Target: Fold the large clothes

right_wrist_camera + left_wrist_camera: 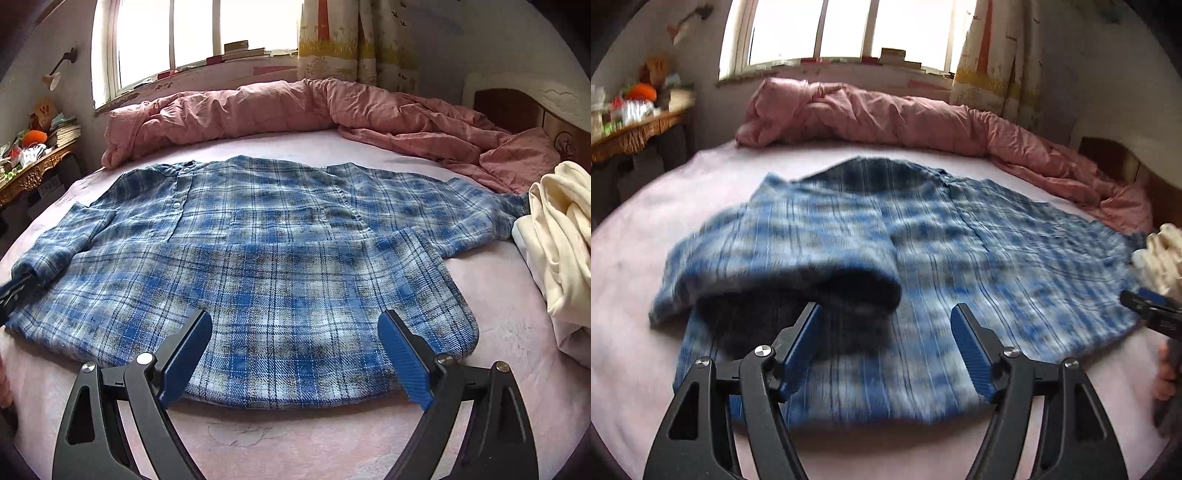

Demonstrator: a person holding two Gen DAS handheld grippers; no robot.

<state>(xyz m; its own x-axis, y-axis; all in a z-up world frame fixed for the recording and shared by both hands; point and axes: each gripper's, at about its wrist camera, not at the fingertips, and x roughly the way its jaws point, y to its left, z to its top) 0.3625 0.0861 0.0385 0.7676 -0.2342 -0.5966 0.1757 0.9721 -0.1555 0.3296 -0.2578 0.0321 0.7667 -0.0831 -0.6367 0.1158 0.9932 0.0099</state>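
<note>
Blue plaid shirt (266, 266) lying spread on pink bed (295, 443), sleeve folded over at 9 o'clock. Left gripper (886, 314) and right gripper (295, 328) hovering at 6 o'clock, jaws apart, gripping nothing.

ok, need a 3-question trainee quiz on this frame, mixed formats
1. True or false: the blue plaid flannel shirt lies on the pink bedsheet.
2. What is bunched along the bed's far edge: A) crumpled pink duvet B) grey towel C) black coat?
3. Fill in: the left gripper and right gripper both stand ____, nothing between the pads.

Key: 1 true; 2 A; 3 open.
</note>
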